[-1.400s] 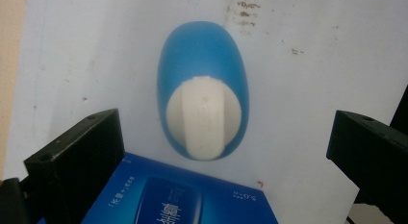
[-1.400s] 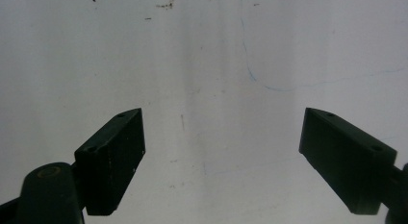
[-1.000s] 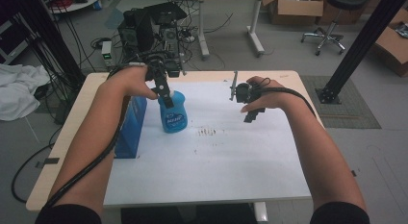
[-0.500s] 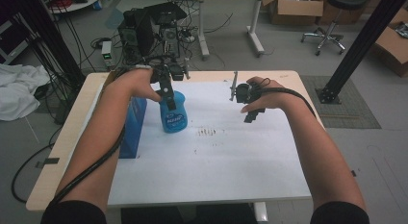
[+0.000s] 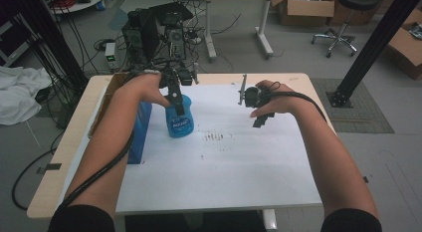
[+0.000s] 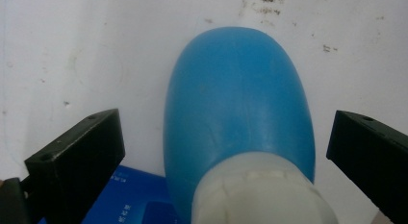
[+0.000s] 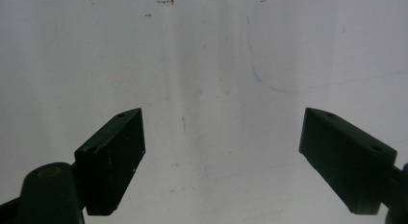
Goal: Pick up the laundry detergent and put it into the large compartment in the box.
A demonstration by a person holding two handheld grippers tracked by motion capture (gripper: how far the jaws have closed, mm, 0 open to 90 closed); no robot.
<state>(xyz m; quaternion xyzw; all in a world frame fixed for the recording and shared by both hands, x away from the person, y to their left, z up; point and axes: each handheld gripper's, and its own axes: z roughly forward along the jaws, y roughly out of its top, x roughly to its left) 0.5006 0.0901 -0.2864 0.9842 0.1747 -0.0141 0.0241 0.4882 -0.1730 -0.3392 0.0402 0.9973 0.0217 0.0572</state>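
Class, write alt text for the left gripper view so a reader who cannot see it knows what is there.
A blue plastic bottle with a white neck stands on a white table sheet, seen from above between the left claw's two open black jaws, which do not touch it. The corner of a blue box lies beside the bottle's base, and small dark specks mark the sheet.

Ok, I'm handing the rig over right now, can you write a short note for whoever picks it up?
Left hand-held gripper: jaws open, one on each side of the blue bottle, not touching it.
Right hand-held gripper: open, holding nothing, above the bare white tabletop.
Things: the bottle stands upright near the back left of the white top, its white cap pointing up between the left jaws. A blue box stands just beside it on the left.
Done: left hand-held gripper lined up around the bottle.
Left: probably close on the bottle just below the cap and lift; nothing has been gripped yet.
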